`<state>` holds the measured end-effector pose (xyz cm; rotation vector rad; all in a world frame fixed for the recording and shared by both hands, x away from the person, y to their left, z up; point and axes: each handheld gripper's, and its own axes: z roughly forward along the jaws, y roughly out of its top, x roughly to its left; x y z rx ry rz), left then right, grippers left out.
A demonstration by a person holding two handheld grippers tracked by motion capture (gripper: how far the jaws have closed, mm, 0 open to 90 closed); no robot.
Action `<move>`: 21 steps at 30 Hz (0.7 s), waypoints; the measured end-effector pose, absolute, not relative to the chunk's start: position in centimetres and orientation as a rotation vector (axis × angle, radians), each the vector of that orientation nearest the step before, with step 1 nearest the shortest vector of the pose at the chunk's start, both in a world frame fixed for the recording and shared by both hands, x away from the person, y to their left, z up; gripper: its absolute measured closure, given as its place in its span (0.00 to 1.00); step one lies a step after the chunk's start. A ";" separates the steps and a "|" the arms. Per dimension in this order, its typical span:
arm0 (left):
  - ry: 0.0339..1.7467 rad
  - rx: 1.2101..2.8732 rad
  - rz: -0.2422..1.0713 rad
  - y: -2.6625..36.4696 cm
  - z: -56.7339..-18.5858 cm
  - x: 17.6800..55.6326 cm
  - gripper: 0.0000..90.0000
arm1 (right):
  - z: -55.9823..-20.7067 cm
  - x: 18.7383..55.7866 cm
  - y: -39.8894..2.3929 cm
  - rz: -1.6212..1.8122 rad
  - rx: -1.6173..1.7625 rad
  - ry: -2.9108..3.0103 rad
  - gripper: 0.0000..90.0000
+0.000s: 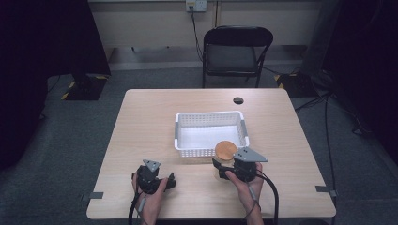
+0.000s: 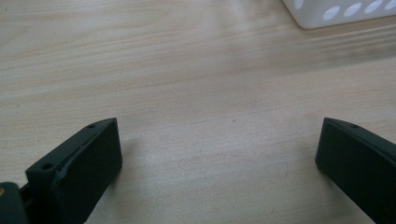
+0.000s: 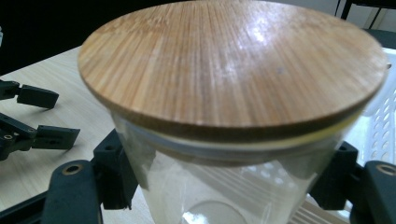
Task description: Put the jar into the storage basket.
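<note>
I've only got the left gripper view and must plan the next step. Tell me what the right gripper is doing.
Observer: The right gripper is shut on a glass jar, with its fingers against the jar's sides.
Operator: Describe the jar's top.
Observer: A round wooden lid sits on it.
Operator: Place it against the basket.
Observer: In the high view it is at the near right corner of the basket. I cannot tell whether it is over the rim or just outside.
</note>
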<state>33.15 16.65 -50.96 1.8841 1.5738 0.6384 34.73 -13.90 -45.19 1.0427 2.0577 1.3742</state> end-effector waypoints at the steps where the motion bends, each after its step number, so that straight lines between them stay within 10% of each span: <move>1: 1.574 1.884 0.639 16.7 -51.0 33.2 0.00 | -45.1 34.7 -13.9 1.377 1.044 2.057 0.28; 21: 1.574 1.884 0.639 16.7 -51.0 33.2 0.00 | -43.4 34.6 -14.0 1.390 1.033 2.047 0.28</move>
